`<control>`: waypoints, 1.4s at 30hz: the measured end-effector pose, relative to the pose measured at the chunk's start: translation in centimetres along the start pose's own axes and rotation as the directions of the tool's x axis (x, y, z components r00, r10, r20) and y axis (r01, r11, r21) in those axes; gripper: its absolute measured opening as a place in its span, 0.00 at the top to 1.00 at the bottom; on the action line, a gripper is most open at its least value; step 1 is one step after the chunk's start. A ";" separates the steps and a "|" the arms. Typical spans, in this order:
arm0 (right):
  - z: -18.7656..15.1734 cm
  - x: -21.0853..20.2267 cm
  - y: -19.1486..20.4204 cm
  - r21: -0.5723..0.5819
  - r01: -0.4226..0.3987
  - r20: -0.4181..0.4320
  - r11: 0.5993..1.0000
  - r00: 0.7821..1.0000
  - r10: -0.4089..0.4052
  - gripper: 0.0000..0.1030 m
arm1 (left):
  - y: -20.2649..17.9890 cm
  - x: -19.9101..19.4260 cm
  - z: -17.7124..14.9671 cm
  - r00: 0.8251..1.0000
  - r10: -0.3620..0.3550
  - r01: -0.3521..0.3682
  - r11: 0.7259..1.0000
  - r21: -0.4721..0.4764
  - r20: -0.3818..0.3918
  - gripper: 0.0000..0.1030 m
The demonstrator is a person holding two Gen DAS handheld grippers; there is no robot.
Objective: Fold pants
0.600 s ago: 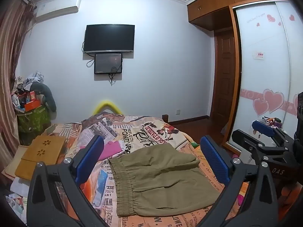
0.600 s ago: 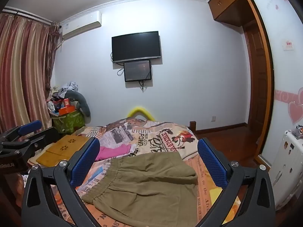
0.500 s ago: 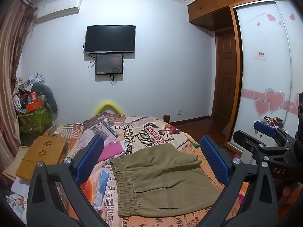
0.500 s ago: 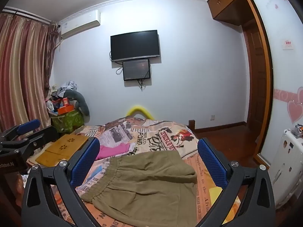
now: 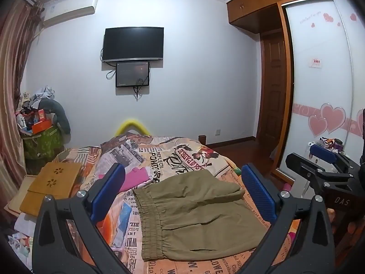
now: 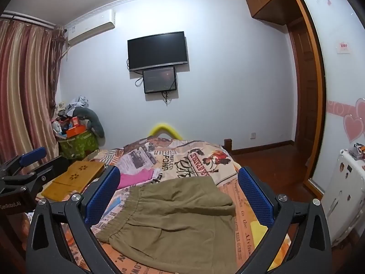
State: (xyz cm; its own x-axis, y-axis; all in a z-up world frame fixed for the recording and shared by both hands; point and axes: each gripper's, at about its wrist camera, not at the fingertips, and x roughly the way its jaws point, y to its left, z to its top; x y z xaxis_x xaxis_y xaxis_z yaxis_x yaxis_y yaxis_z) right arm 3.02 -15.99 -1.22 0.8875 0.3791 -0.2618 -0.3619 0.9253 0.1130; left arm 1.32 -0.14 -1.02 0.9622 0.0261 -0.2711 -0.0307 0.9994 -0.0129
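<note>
Olive-green pants (image 5: 196,214) lie flat on the bed, elastic waistband to the left, the legs folded back so the far half forms a double layer. The right wrist view shows the same pants (image 6: 178,223) just below and ahead. My left gripper (image 5: 182,194) hovers above the near part of the pants, wide open, nothing between its blue pads. My right gripper (image 6: 180,194) is likewise wide open and empty over the pants. Each gripper shows in the other's view: the right gripper (image 5: 324,159) at the right edge, the left gripper (image 6: 29,162) at the left edge.
The bed (image 5: 173,157) has a newspaper-print cover, with a pink cloth (image 5: 134,179) left of the pants. Wooden lap desks (image 5: 52,185) lie at the bed's left side. A cluttered green bin (image 5: 41,137) stands by the curtain. A wardrobe (image 5: 319,91) is to the right.
Both views have shifted only slightly; the room sits a touch lower and closer in frame. The pants lie as before and both grippers stay wide open.
</note>
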 end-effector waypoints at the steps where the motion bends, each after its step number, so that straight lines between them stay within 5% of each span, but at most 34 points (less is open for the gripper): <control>1: -0.1 0.0 0.0 0.000 0.001 -0.001 1.000 1.000 -0.001 0.00 | 0.0 0.1 0.0 1.000 0.001 -0.001 1.000 -0.001 -0.001 0.00; 42: -0.2 0.1 0.3 -0.008 0.002 -0.005 1.000 1.000 -0.002 0.00 | 0.2 0.6 -0.2 1.000 0.005 -0.005 1.000 -0.019 0.000 0.00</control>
State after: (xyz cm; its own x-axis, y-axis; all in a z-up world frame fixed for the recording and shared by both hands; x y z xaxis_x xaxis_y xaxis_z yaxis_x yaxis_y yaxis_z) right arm 2.93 -15.71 -1.37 0.8866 0.3777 -0.2670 -0.3628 0.9259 0.1051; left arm 1.82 0.06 -1.39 0.9620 0.0314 -0.2711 -0.0411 0.9987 -0.0301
